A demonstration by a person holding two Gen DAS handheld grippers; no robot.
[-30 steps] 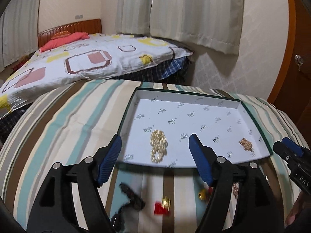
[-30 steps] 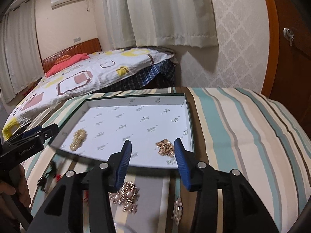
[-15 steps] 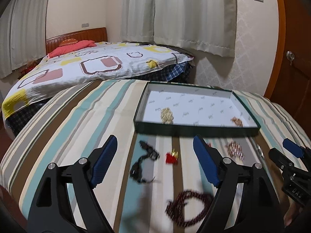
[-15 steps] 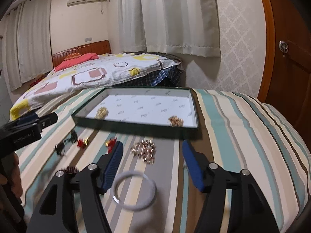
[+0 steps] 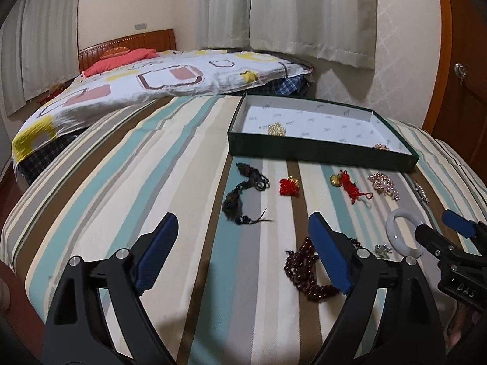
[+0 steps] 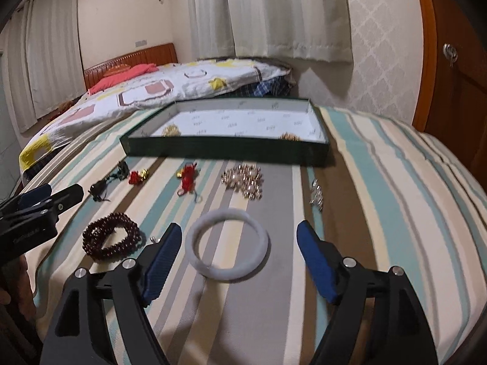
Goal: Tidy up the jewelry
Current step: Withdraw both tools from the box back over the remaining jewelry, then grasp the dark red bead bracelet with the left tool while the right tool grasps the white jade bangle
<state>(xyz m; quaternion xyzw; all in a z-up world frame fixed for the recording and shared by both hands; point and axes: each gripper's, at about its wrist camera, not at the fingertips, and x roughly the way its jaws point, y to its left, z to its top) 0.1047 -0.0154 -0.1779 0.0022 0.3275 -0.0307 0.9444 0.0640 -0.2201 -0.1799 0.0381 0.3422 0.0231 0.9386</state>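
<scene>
A dark green tray [image 5: 319, 151] [image 6: 225, 149] with a white lining lies on the striped cloth; a gold piece [image 5: 276, 128] and a rose-gold piece [image 5: 381, 147] lie in it. Loose on the cloth in front lie a dark red bead bracelet [image 5: 304, 273] [image 6: 111, 240], a white bangle [image 6: 226, 243] [image 5: 403, 237], red knot charms [image 5: 289, 186] [image 6: 187, 176], a black cord piece [image 5: 240, 194], a rose-gold chain [image 6: 245, 179] and a silver piece [image 6: 316, 194]. My left gripper [image 5: 243, 255] is open and empty beside the beads. My right gripper [image 6: 239, 261] is open and empty around the bangle's near side.
The striped cloth [image 5: 137, 182] covers a rounded table. A bed [image 5: 152, 82] with a patterned quilt stands behind it. A wooden door [image 6: 456, 76] is at the right, and curtains [image 6: 274, 12] hang on the far wall.
Both grippers have pulled back from the tray toward the near side of the table and sit lower; the loose jewelry on the cloth has come into view.
</scene>
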